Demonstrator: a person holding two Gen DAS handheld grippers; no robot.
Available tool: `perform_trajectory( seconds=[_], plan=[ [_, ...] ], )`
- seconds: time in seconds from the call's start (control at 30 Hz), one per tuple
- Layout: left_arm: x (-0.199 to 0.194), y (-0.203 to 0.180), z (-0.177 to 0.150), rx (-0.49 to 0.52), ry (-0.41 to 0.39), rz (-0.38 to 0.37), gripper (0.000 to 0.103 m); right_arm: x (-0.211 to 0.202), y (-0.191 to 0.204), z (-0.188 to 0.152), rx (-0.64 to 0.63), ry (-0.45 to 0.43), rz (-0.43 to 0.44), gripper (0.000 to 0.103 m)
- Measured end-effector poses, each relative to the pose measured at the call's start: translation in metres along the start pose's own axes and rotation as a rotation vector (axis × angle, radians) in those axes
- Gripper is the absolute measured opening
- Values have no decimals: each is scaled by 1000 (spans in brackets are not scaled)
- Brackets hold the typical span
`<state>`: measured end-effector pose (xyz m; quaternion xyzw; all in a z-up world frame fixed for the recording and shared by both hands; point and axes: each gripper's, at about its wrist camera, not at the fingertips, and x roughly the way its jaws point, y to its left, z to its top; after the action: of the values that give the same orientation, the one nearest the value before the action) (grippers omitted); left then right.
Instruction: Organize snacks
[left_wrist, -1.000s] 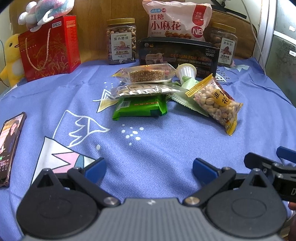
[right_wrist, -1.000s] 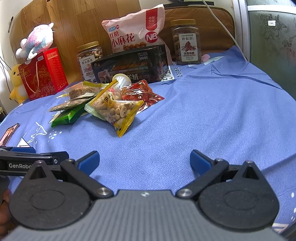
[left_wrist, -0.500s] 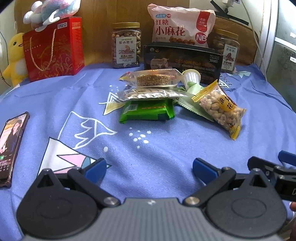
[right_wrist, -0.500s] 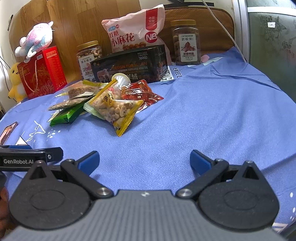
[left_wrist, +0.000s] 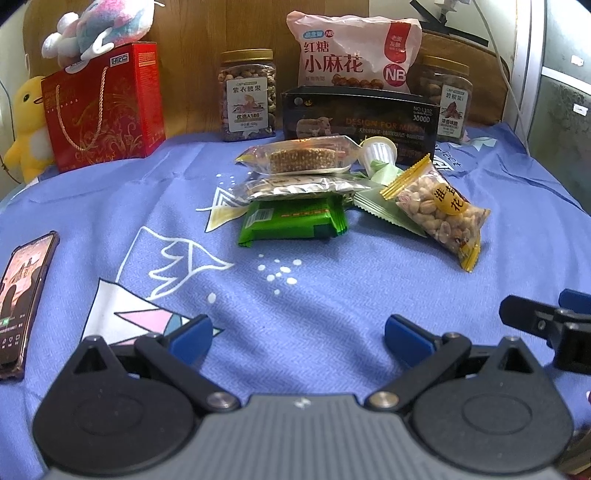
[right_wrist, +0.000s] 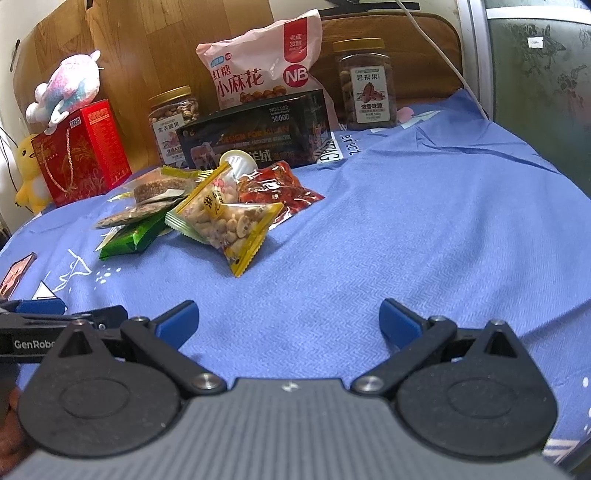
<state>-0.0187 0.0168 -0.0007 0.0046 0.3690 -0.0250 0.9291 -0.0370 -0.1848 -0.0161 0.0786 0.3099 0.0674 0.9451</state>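
Both hand-held grippers (left_wrist: 297, 334) (right_wrist: 288, 321) slightly farther back from the snack pile (left_wrist: 295, 195), jaws apart, perhaps hovering.

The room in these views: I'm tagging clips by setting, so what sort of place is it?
Probably a home, maybe a bedroom. A printed blue cloth covers the surface, plush toys sit on a red gift box, and a phone lies beside the loose snacks.

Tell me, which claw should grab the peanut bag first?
Probably the right claw. The peanut bag lies almost straight ahead of its open fingers. From the left claw, also open, the bag sits off to the right, with the green packet more directly ahead.
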Motion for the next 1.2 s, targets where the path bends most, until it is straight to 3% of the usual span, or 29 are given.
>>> perform_trajectory(
  seconds=[1.2],
  plan=[
    [0,-2,0,9,10,-15,103,0,0,1,-3,2,-1,103]
  ],
)
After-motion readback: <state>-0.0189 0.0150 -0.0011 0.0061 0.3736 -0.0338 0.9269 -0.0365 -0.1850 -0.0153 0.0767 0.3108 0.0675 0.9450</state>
